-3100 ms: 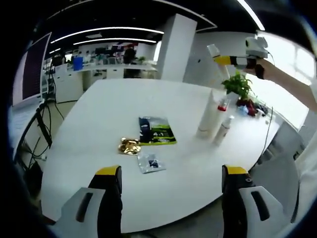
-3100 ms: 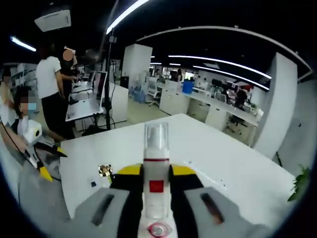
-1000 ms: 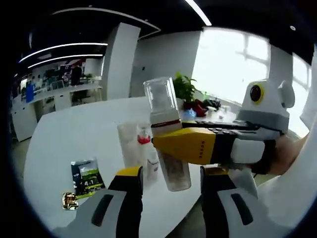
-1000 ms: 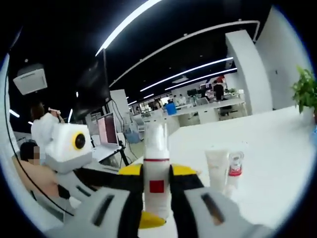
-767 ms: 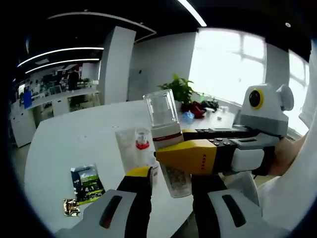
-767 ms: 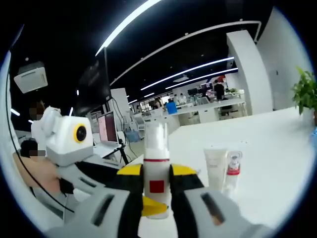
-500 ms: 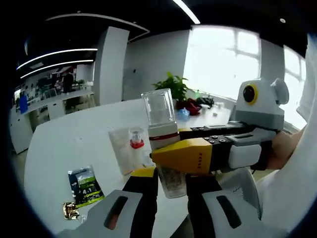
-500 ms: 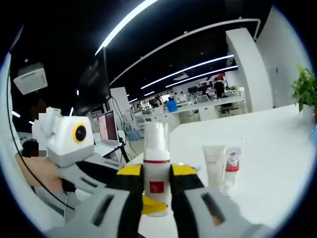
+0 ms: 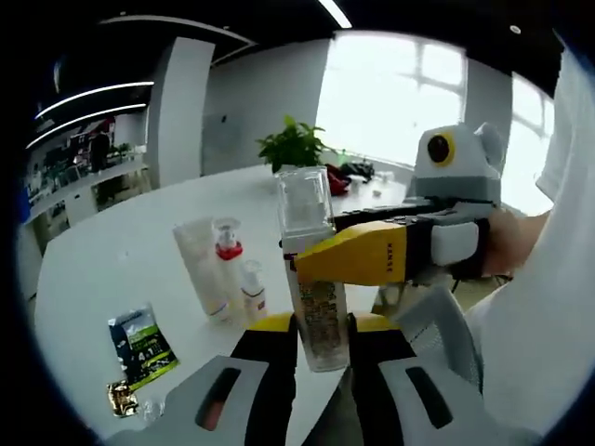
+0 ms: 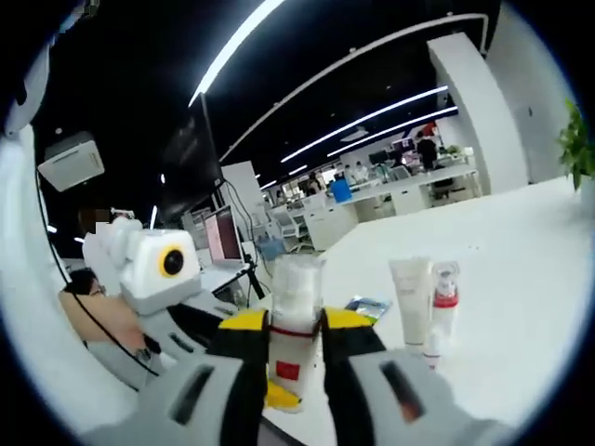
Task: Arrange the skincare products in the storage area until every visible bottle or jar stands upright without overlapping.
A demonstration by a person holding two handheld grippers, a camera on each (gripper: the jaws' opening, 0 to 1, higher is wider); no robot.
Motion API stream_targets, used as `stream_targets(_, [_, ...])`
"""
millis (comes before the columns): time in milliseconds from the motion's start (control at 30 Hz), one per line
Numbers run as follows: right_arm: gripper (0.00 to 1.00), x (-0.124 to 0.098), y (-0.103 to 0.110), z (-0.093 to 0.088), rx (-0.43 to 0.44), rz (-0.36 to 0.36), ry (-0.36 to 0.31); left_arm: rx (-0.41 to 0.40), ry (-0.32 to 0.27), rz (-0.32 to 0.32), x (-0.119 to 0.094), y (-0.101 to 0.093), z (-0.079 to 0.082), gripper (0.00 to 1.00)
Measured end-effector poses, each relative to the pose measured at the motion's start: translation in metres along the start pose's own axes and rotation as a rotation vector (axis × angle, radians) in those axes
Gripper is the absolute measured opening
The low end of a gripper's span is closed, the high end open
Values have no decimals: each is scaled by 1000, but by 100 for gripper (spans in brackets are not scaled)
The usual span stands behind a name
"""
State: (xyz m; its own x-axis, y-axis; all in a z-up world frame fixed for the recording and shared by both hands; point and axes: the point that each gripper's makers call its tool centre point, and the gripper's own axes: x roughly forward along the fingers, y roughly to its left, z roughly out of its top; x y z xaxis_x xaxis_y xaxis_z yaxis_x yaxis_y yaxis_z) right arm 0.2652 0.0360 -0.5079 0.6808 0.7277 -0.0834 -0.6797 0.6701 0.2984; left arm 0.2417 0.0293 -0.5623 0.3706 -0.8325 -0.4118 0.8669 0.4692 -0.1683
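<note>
Both tools pinch pump bottle [image 9: 311, 279]; left view adds green sachet [image 9: 141, 346] on table [image 9: 112, 269]

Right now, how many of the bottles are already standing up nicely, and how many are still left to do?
Three already stand upright on the table: a white tube, a red-collared pump bottle and a small bottle. In hand: the clear-capped bottle, gripped up in the air by both the left gripper and the right gripper. It has yet to be set upright on the table.

White table [image 9: 121, 251] bears tube [image 9: 198, 269], bottles [image 9: 229, 269], sachets [image 9: 139, 346].
</note>
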Motion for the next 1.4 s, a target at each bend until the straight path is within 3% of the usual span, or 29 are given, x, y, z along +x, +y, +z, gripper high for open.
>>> stream_targets(100, [22,-3,1,9,7,30,-19,-17,-7,-46,1,-7,-2,17])
stream_targets(233, [22,-6,10,13,25,117,-33,-13,-16,-117,0,-16,-1,18])
stream_targets(267, [23,-8,15,14,32,159,-32,-12,-23,-161,0,-22,-1,18])
stream_targets(400, [22,-12,14,17,39,171,-35,4,-29,-194,-2,-23,1,18])
stream_targets(500, [22,-12,12,16,27,157,-37,23,-23,-194,0,-21,1,18])
stream_targets(567, [21,-10,10,16,-22,130,-29,33,7,-140,3,-12,-1,17])
stream_targets(600, [21,-10,10,15,-29,128,-25,34,5,-143,4,-12,-1,17])
stream_targets(767, [21,-3,13,-2,-156,115,68,50,15,-128,4,-11,5,19])
stream_targets(967, [21,3,11,-8,-165,73,61,65,68,-92,4,-3,-3,17])
stream_targets(1100, [21,5,-2,-13,-237,-30,98,81,104,-62,4,5,-5,17])
stream_targets(1400, [21,5,-17,-20,-217,-109,103,127,134,-78,18,12,-10,16])
